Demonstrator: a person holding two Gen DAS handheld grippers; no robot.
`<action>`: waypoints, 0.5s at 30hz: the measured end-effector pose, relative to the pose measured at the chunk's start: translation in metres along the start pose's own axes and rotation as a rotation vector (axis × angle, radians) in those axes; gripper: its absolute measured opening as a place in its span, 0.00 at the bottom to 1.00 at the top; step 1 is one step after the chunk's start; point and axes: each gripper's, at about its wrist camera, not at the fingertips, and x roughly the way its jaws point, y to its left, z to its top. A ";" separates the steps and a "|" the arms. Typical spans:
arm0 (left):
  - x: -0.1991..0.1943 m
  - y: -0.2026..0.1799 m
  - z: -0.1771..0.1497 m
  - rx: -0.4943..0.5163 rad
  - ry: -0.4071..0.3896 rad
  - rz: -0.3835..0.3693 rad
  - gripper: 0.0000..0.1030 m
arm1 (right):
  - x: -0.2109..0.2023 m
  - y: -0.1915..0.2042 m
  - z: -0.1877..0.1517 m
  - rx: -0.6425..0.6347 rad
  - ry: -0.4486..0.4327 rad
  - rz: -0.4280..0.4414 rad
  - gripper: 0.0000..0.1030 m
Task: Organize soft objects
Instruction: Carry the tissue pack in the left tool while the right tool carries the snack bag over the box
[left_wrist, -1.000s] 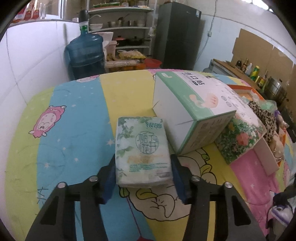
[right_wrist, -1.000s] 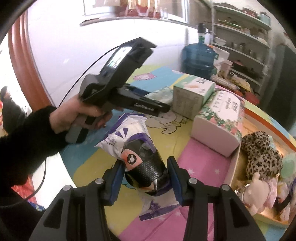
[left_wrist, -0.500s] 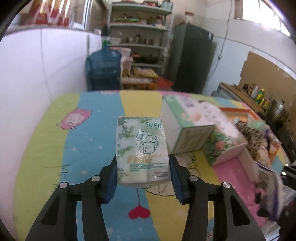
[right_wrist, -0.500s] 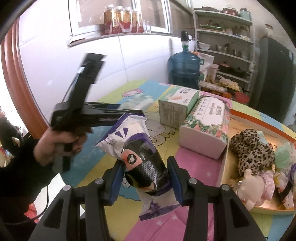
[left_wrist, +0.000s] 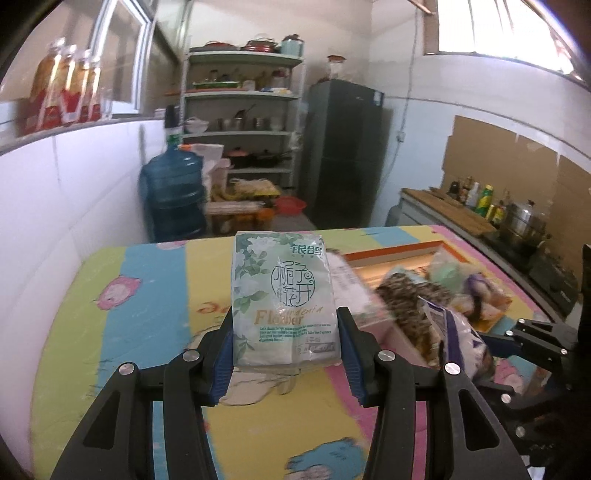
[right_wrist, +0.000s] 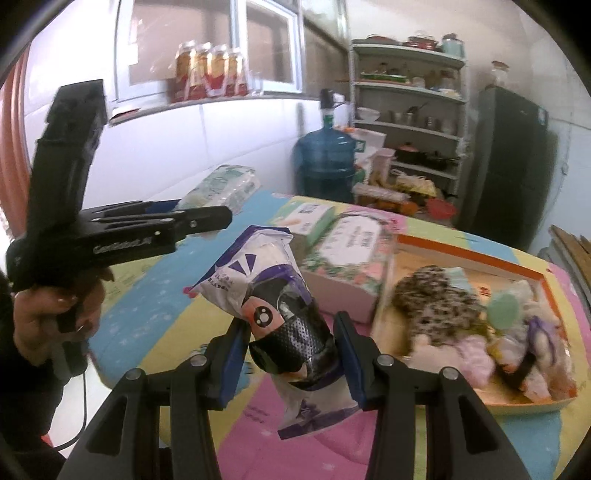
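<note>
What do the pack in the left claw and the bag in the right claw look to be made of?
Tissue pack: thin glossy plastic film over soft paper, judging by the sheen and rounded edges. Bag: crinkled plastic film, shiny and creased, with dark contents showing through a clear part; those I cannot identify.

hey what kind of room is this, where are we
Most likely a home kitchen or pantry: open shelves stacked with pots and pans, a dark fridge, and a big blue water jug.

Clamps a tissue pack (left_wrist: 284, 299) between left gripper (left_wrist: 286, 354) fingers. Hangs above the colourful mat (left_wrist: 147, 295). Orange tray (left_wrist: 424, 254) to the right.
</note>
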 end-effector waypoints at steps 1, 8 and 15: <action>0.001 -0.004 0.001 0.000 0.000 -0.011 0.50 | -0.004 -0.006 -0.001 0.010 -0.007 -0.014 0.46; 0.015 -0.041 0.005 0.018 0.001 -0.060 0.50 | -0.022 -0.048 -0.009 0.081 -0.037 -0.100 0.46; 0.032 -0.071 0.008 0.032 0.010 -0.087 0.50 | -0.030 -0.080 -0.018 0.125 -0.046 -0.160 0.46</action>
